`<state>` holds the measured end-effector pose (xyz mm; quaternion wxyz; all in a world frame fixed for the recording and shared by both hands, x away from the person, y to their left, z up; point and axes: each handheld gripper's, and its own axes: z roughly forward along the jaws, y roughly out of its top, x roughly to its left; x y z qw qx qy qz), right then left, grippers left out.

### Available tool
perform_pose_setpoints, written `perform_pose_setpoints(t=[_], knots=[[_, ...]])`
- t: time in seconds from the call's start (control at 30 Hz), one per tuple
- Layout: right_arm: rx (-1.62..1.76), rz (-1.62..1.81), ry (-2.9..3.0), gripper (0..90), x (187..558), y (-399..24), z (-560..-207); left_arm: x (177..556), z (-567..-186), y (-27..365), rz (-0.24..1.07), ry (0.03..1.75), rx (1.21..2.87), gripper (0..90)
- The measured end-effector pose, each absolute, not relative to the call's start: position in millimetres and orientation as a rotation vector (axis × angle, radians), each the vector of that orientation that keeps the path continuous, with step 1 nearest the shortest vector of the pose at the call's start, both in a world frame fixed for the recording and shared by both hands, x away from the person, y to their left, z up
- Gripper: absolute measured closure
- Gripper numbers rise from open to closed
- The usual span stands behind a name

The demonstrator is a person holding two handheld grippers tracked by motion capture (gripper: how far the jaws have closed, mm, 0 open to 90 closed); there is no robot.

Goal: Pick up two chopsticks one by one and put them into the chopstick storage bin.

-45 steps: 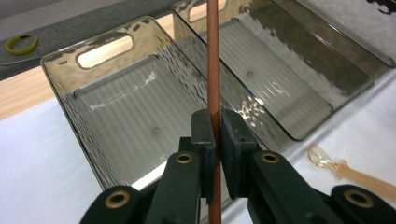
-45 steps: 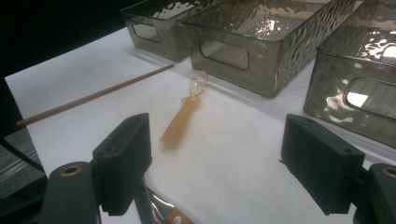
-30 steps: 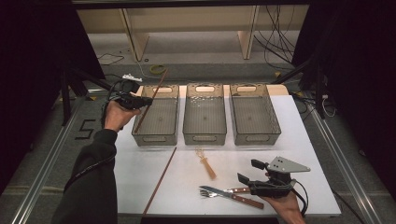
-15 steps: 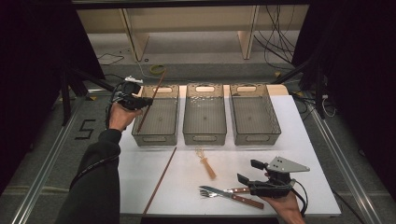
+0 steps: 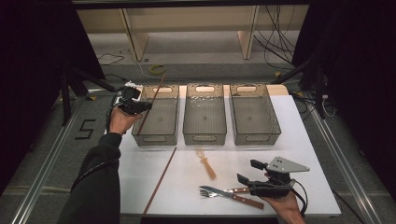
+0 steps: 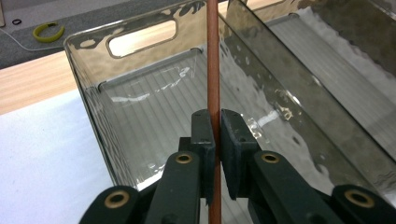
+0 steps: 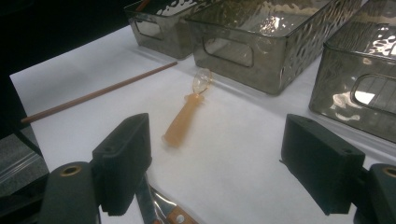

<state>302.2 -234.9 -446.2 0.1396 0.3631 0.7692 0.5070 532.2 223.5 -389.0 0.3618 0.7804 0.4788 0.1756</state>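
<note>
On the white counter [image 5: 308,154], my left gripper [image 6: 215,135] clamps a thin reddish-brown wooden chopstick [image 6: 213,56] over the far-left smoky clear plastic bin [image 5: 156,135]; my right gripper [image 7: 215,163] gapes wide, empty.

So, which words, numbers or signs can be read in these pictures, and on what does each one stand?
"5": a dark digit marked on the grey floor, left of the table in the high view.
No other text is readable: the three clear bins, the chopstick and the cutlery carry no visible label.
</note>
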Motion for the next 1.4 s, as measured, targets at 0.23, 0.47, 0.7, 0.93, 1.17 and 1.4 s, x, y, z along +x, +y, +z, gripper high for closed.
perform_pose_setpoints(t=[0.23, 0.47, 0.7, 0.93, 1.17, 1.4], knots=[[1.048, 1.467, 2.224, 25.1, 302.2, -234.8, -446.2, 532.7, -396.1, 222.0, 0.444, 1.247, 2.028, 83.5], [1.047, 1.469, 2.226, 25.0, 302.1, -234.8, -446.1, 534.5, -404.0, 222.2, 0.435, 1.27, 2.045, 82.9], [1.047, 1.47, 2.224, 25.0, 302.0, -235.0, -445.9, 532.8, -407.6, 226.0, 0.416, 1.303, 2.008, 65.9], [1.044, 1.471, 2.225, 25.0, 302.3, -234.7, -446.0, 515.8, -395.5, 226.7, 0.338, 1.337, 1.962, 42.5], [1.045, 1.471, 2.224, 25.0, 302.3, -234.7, -445.9, 482.5, -386.4, 224.1, 0.286, 1.345, 1.969, 31.0], [1.045, 1.468, 2.223, 25.0, 301.6, -234.6, -445.5, 441.0, -390.5, 213.4, 0.281, 1.33, 2.02, 26.6]])
